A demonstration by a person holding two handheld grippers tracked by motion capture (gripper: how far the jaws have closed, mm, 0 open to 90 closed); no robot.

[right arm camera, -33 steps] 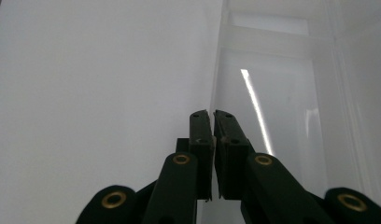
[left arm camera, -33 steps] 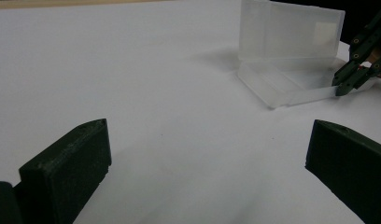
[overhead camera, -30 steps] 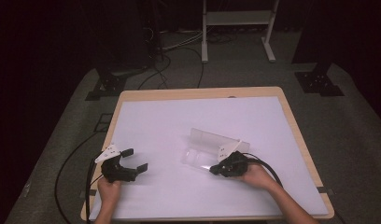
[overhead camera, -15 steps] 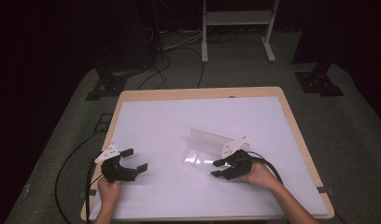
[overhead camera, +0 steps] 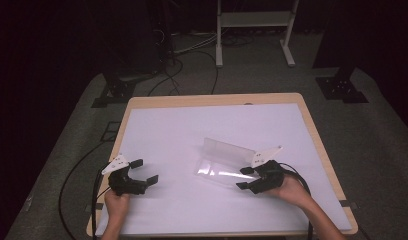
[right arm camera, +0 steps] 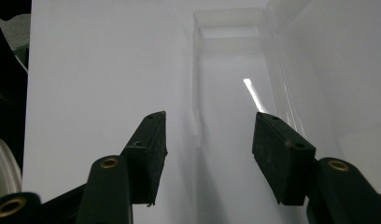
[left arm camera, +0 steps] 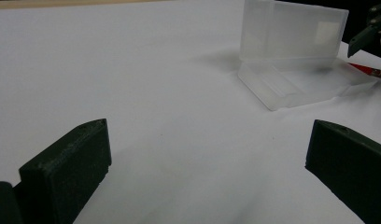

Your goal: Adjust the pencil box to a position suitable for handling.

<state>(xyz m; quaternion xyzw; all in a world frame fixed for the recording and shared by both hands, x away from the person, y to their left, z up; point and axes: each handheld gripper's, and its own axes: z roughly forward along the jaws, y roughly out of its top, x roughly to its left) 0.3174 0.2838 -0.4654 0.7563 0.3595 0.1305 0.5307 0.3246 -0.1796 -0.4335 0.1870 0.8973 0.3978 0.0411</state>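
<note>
High view: clear box lies open between two spread tools

High view shows the left tool [overhead camera: 144, 171] at the near left of the white counter [overhead camera: 192, 130], held in the person's left hand [overhead camera: 117, 202]. Its jaws stand wide apart with nothing between them, and in the left gripper view they frame bare counter surface, with the box well off toward the upper right.

Right of centre lies the clear plastic box [overhead camera: 224, 162], hinged open: one half flat on the counter, the other half standing up behind it. In the left gripper view the box [left arm camera: 296, 56] shows its upright lid and its flat tray.

Farther right, the right tool [overhead camera: 244, 178] sits at the near end of the flat half, held in the right hand [overhead camera: 292, 190]. Its jaws are apart too; in the right gripper view they straddle the near end of the flat tray [right arm camera: 230, 116] without clamping it.
</note>
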